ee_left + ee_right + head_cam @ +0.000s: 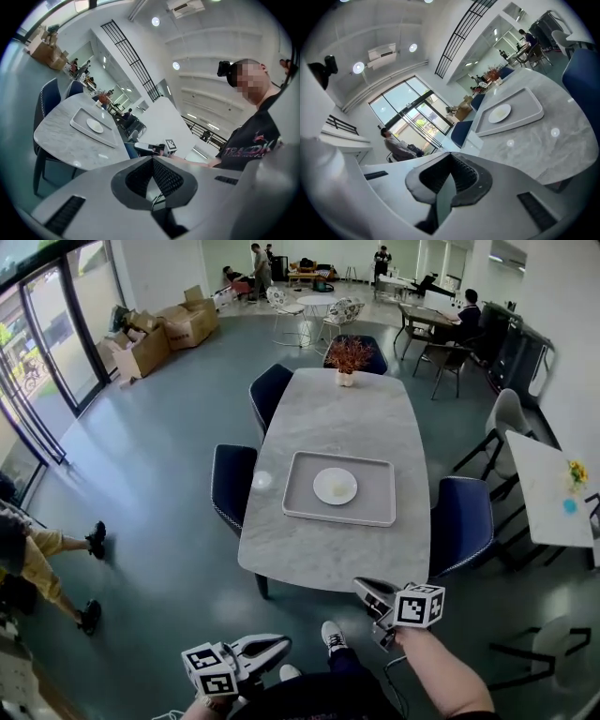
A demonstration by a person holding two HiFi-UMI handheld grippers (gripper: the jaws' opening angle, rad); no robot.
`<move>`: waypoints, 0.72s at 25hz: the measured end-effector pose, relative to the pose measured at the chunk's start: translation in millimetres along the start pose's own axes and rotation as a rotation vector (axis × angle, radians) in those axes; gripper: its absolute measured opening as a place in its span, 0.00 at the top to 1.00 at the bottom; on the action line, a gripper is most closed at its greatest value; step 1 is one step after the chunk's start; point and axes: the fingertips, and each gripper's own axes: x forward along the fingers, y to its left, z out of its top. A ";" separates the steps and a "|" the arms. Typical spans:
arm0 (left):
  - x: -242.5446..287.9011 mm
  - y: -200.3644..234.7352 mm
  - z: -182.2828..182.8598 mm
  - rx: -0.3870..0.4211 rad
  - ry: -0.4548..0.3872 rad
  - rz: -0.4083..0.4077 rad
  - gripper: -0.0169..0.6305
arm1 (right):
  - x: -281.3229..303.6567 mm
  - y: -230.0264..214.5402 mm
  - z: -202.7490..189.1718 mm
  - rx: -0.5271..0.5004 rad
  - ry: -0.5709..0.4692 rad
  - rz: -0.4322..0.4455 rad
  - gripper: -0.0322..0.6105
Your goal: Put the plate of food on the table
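Plate of food (pixel 335 486) sits in tray (pixel 300 495) on table (pixel 328 559), transfer not begun; your left gripper (pixel 279 645) and right gripper (pixel 364 589) hang closed, empty, off table's near edge.

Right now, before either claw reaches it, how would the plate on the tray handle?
The plate looks shallow, glossy and rigid: probably slippery at the rim, likely breakable. Lying flat on the tray, it should slide, not tip.

Left gripper (pixel 153 159) jaws closed together; plate (pixel 94 125) sits in tray (pixel 105 136).
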 end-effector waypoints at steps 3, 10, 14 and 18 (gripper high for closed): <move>-1.1 -11.6 -12.4 0.015 0.034 -0.047 0.96 | -14.4 40.2 -48.8 -0.030 0.031 0.055 0.93; -15.7 -29.3 -39.8 0.014 0.082 -0.109 0.96 | -40.3 109.4 -129.4 -0.064 0.011 0.123 0.93; -26.0 -36.7 -46.7 0.010 0.091 -0.130 0.96 | -44.8 132.9 -164.5 -0.068 0.025 0.139 0.93; -30.4 -43.1 -53.8 0.013 0.086 -0.143 0.96 | -54.4 141.9 -174.7 -0.104 0.007 0.135 0.93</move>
